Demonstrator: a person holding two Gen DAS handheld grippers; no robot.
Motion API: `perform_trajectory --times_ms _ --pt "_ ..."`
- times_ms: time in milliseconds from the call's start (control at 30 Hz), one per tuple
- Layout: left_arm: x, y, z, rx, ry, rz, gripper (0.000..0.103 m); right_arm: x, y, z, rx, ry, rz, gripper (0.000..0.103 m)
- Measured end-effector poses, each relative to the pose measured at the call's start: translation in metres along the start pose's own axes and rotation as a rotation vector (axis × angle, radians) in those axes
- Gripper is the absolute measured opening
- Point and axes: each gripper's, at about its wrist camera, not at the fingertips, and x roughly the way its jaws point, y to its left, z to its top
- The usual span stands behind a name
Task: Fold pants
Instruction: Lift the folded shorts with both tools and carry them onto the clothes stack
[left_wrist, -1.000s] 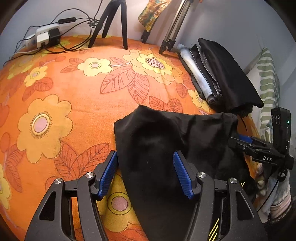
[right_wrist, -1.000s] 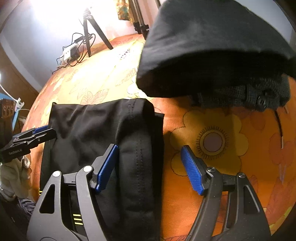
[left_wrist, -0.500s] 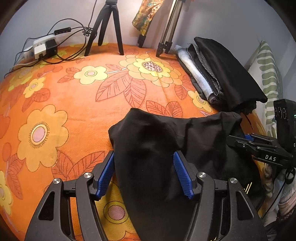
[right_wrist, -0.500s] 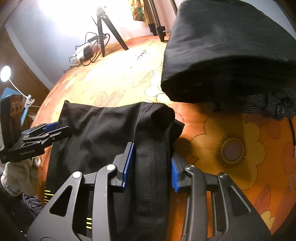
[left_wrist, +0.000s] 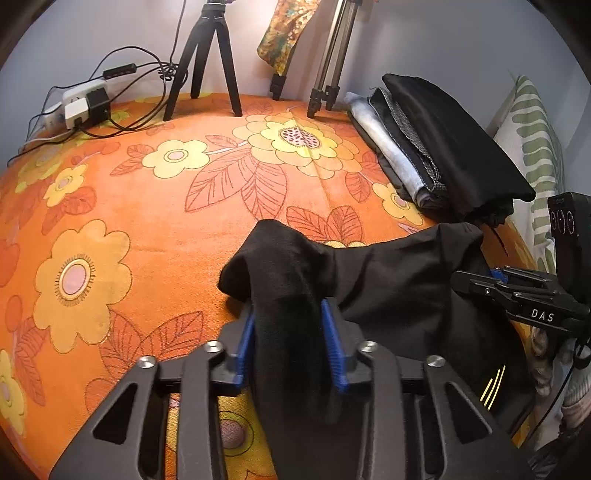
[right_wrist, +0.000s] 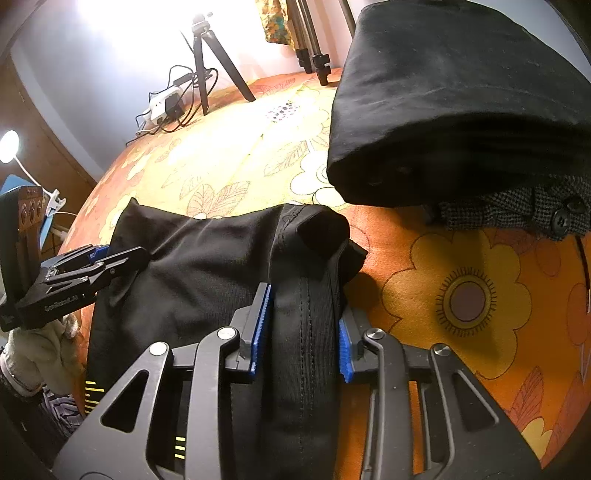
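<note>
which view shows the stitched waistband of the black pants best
The right wrist view: the stitched waistband runs up between the right gripper's pads, seams clear. The left wrist view shows only plain black cloth bunched in the left gripper; no stitching shows there.

Open orange bedspread (left_wrist: 155, 206) lies left and far; folded clothes (left_wrist: 443, 147) block the right, tripods (left_wrist: 207, 62) the far edge.

Your two wrist views look steeply down, close over the bed (left_wrist: 147, 192), both sharing the black pants (left_wrist: 399, 280) (right_wrist: 199, 266).
</note>
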Motion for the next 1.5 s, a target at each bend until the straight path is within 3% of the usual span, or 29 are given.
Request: perform_trajectory --times_ms 67,633,1200,1500 --pt "0.002 -0.001 0.000 -0.008 0.010 -0.019 0.020 0.001 0.002 0.000 -0.005 -0.004 -0.012 0.031" --pt "-0.014 -0.002 0.002 -0.009 -0.042 -0.036 0.014 -0.015 0.022 0.000 -0.031 -0.069 -0.047 0.017" --pt "-0.089 -0.024 0.003 0.086 -0.220 -0.053 0.013 -0.080 0.069 -0.022 -0.132 -0.217 -0.105 0.016" --pt "-0.140 -0.046 0.016 0.126 -0.365 -0.090 0.012 -0.146 0.085 -0.028 -0.145 -0.377 -0.128 0.016"
